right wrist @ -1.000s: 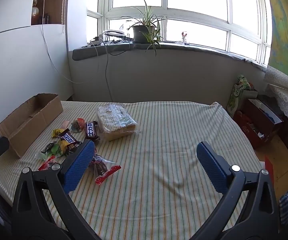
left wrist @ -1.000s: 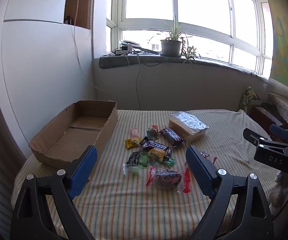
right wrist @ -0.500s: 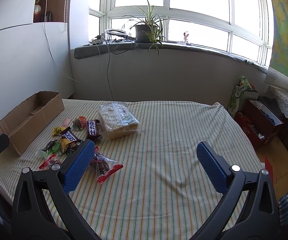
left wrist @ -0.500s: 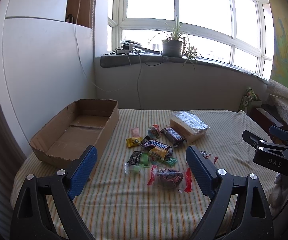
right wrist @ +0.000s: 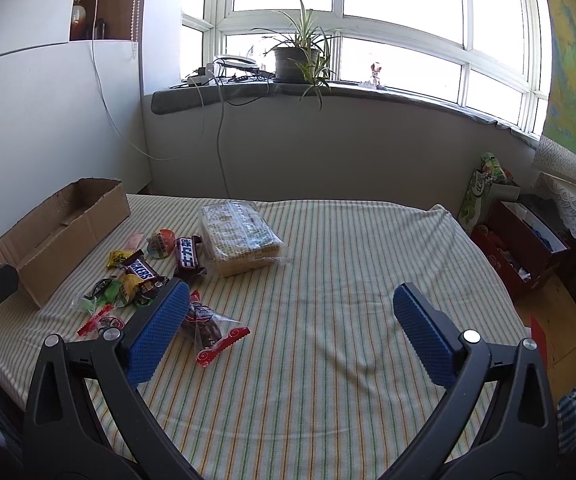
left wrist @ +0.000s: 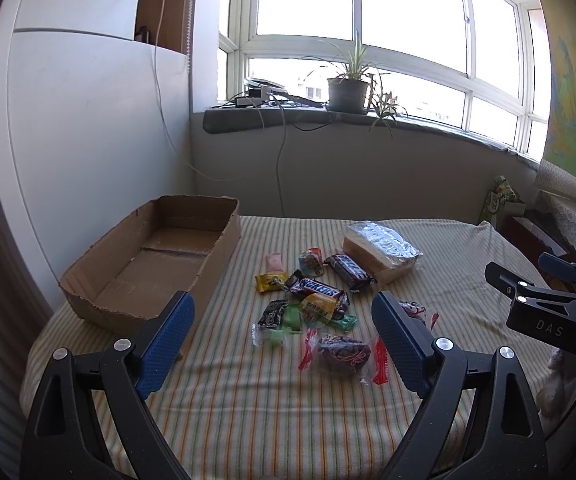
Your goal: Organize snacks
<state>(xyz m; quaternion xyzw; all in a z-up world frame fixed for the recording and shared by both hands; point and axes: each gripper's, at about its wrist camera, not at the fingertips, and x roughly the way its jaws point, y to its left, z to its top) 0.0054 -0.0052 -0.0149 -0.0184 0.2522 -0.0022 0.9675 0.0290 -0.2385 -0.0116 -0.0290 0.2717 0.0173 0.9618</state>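
A pile of wrapped snacks lies on the striped tablecloth (left wrist: 247,392): a Snickers bar (left wrist: 315,286), a dark bar (left wrist: 348,270), a red-edged clear packet (left wrist: 342,354) and a large wrapped cracker pack (left wrist: 382,250). An empty cardboard box (left wrist: 155,260) stands left of them. My left gripper (left wrist: 283,334) is open and empty, held above the near edge before the pile. My right gripper (right wrist: 290,330) is open and empty, right of the snacks; the Snickers bar (right wrist: 141,270), cracker pack (right wrist: 239,236) and box (right wrist: 59,228) show there too.
The right gripper's body (left wrist: 544,308) shows at the right in the left wrist view. A white wall panel (left wrist: 87,140) stands behind the box. A windowsill with a potted plant (right wrist: 298,56) and cables lies beyond. Boxes and bags (right wrist: 516,232) sit on the floor right of the table.
Both views have shifted slightly; the snacks and box sit a little higher in the frames. Nothing on the table has moved and both grippers stay open.
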